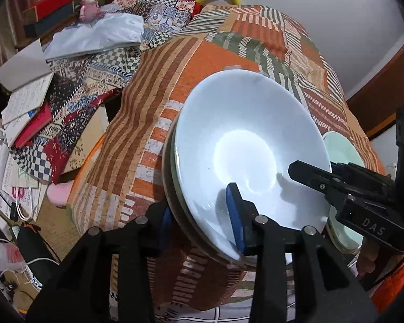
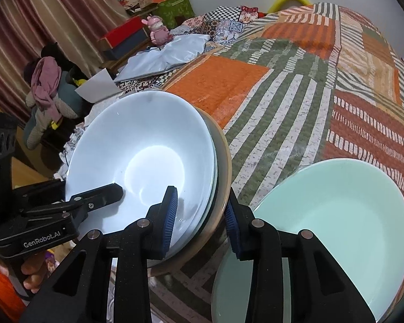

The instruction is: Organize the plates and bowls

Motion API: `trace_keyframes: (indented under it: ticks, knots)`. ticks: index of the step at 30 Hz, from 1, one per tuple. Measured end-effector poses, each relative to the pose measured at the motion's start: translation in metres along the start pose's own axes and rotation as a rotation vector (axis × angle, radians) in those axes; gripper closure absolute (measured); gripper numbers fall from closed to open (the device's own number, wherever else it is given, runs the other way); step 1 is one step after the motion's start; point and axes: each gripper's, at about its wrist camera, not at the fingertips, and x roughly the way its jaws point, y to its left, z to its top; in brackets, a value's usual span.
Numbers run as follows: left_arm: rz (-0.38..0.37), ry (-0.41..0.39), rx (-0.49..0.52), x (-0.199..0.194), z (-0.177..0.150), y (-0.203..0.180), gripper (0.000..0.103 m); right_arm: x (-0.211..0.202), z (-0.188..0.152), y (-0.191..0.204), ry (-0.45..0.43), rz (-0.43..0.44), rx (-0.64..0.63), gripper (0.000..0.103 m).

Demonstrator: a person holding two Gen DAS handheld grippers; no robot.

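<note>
Patchwork cloth (image 2: 296,102) in orange, green and brown stripes covers raised surface; cluttered books (image 1: 24,107) and pink figurine (image 1: 87,5) behind. White bowl (image 1: 245,145) tops stack of plates (image 2: 220,177), tilted. Left gripper (image 1: 202,215) clamps stack's near rim, jaws narrow, one pad inside bowl. Right gripper (image 2: 202,220) grips opposite rim likewise. Mint-green bowl (image 2: 336,228) just beside stack, on cloth.

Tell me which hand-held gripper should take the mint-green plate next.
Right. The right hand-held gripper straddles the stack's rim right beside the mint-green plate. The left hand-held gripper grips the stack's far side, away from it.
</note>
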Motion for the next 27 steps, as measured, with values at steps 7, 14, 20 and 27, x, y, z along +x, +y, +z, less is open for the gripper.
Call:
trace_keyframes:
  ticks: [7,14,20,27]
  knots:
    - [0.043,-0.019,0.016,-0.008,0.003,-0.009,0.065,0.0,0.005,-0.006,0.007,0.012,0.045,0.072]
    - [0.059,-0.052,0.039,-0.018,0.009,-0.019,0.065,-0.015,0.004,-0.011,-0.027,0.017,0.066,0.072]
    - [0.046,-0.091,0.064,-0.032,0.014,-0.033,0.065,-0.041,0.006,-0.015,-0.086,0.011,0.078,0.072]
    - [0.018,-0.134,0.101,-0.047,0.019,-0.056,0.065,-0.063,0.002,-0.025,-0.126,-0.01,0.098,0.072]
